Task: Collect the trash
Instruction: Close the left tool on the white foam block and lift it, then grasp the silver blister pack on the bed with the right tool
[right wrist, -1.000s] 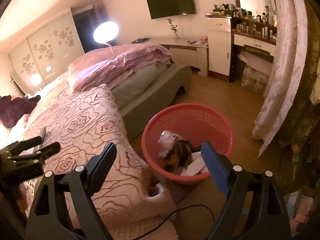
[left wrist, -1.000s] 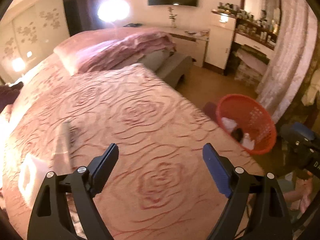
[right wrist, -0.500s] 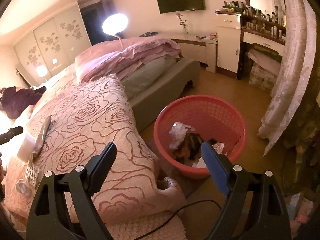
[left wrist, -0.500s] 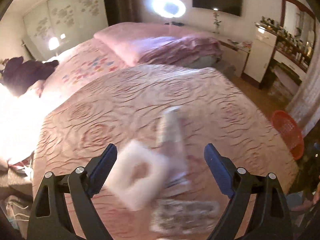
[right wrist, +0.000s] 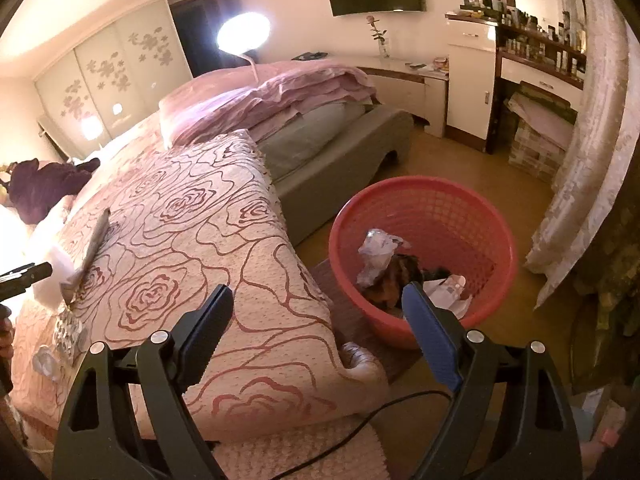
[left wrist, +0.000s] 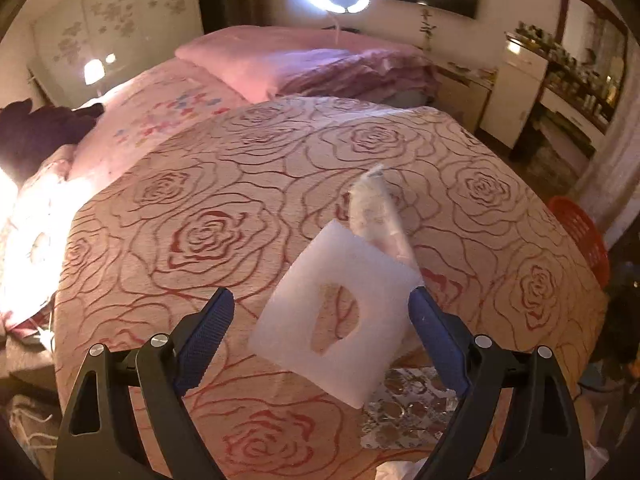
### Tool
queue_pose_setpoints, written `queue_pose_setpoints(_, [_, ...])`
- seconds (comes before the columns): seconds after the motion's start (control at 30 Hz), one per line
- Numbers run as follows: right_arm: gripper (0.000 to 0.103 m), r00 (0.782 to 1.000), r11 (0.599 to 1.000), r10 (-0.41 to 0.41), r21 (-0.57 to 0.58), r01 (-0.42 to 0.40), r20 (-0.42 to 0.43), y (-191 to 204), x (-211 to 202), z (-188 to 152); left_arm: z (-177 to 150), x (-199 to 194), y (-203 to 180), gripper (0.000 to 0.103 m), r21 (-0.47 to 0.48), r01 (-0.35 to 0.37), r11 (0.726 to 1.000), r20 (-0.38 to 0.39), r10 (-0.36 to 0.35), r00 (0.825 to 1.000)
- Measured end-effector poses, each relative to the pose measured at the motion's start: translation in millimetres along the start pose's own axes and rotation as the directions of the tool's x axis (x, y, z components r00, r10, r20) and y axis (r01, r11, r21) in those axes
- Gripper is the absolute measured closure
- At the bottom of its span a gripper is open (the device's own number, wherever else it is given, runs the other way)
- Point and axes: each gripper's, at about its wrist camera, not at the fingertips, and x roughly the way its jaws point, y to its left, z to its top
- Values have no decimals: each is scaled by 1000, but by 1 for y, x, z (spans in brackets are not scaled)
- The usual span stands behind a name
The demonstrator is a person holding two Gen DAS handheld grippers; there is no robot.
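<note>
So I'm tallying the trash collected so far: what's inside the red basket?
The red basket holds crumpled clear plastic, something dark brown and orange and white paper. The right gripper's fingers cover the near part, and the pile hides the bottom.

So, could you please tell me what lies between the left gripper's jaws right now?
In the left wrist view, a white foam sheet with a hole lies on the bedspread between the open jaws, unclamped.

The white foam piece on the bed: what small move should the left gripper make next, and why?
Probably ease the left gripper down and forward, then close on the white foam piece. Its jaws stand open with the foam lying between them on the bedspread, not yet pinched, and the red basket waits beside the bed.
</note>
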Motion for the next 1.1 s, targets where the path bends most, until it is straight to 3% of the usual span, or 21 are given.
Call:
queue_pose_setpoints(0.27, [19, 1000, 1000, 13, -24, -13, -13, 11, 3, -2, -2, 7, -13, 18, 45, 50, 998, 1, -50, 999])
queue_pose_setpoints(0.33, [19, 1000, 999, 17, -33, -17, -15, 15, 3, -2, -4, 9, -13, 26, 35, 66, 997, -1, -66, 998])
queue_pose_setpoints(0.73, [19, 999, 996, 32, -87, -34, -27, 34, 4, -2, -9, -2, -3, 36, -33, 75, 997, 41, -73, 996])
queue_pose_setpoints(0.77, [19, 999, 994, 38, -99, -41, -29, 39, 4, -2, -8, -5, -1, 56, -40, 75, 996, 48, -73, 996])
queue_pose_setpoints(1.0, [20, 989, 956, 128, -256, -142, -70, 96, 10, -11, -5, -13, 10, 57, -84, 50, 995, 64, -45, 997])
queue_pose_setpoints(1.1, [20, 974, 914, 196, -340, -223, -112, 132, 15, -17, -5, -17, 16, 57, -102, 50, 993, 77, -43, 996])
